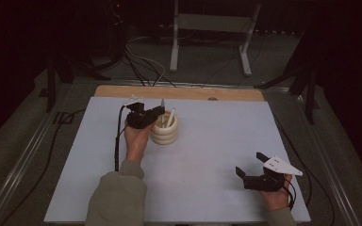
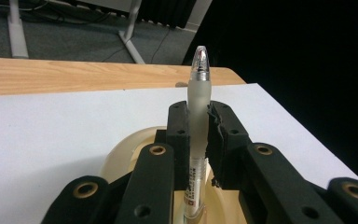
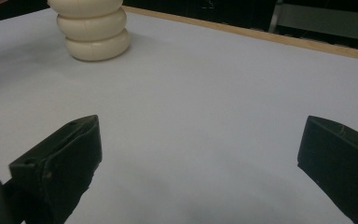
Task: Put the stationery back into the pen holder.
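A cream ribbed holder (image 1: 165, 131) made of stacked rings stands on the white mat, left of centre; it also appears at the top left as the holder (image 3: 93, 29) in the right gripper view. My left gripper (image 1: 158, 112) is shut on a frosted white pen (image 2: 198, 112) with a clear tip, held upright just above the holder's rim (image 2: 121, 149). Another white pen (image 1: 170, 117) leans inside the holder. My right gripper (image 1: 250, 163) rests low near the front right of the mat, jaws wide open with nothing between them.
The white mat (image 1: 217, 141) covers the table, with a wooden edge (image 1: 179, 92) showing at the back. Beyond the table stand white frame legs (image 1: 174, 37) and dark cables (image 1: 141, 66) on a grey floor. A cable (image 1: 118, 136) trails from my left gripper.
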{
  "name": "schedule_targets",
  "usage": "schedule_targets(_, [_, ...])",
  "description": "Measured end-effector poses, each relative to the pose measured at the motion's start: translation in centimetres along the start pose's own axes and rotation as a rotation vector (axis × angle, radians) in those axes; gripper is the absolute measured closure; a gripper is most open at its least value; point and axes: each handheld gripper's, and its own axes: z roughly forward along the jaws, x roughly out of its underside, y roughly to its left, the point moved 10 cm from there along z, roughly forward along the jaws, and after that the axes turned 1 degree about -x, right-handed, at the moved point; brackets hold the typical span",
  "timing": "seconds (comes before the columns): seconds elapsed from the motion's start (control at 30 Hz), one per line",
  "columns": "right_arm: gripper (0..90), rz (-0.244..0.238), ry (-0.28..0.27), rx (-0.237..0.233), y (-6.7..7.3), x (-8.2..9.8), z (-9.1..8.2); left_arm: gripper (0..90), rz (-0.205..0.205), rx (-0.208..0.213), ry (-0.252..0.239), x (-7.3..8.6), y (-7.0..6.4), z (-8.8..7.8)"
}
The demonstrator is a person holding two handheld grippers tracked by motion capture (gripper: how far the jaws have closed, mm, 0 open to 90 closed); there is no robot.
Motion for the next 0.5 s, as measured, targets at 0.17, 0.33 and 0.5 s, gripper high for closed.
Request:
schedule_targets(0.17, [0.0,0.0,0.0,0.0,0.01,0.0,0.0,79.9,0.008,-0.005,-0.007,-0.01,0.1,-0.2])
schedule_targets(0.33, [0.0,-0.001,0.001,0.0,0.02,0.01,0.01,80.0,0.006,-0.016,-0.021,-0.18,0.4,-0.29])
schedule_targets(0.5, [0.0,0.0,0.001,0.0,0.0,0.02,0.0,80.1,0.019,-0.023,-0.011,0.42,0.5,-0.14])
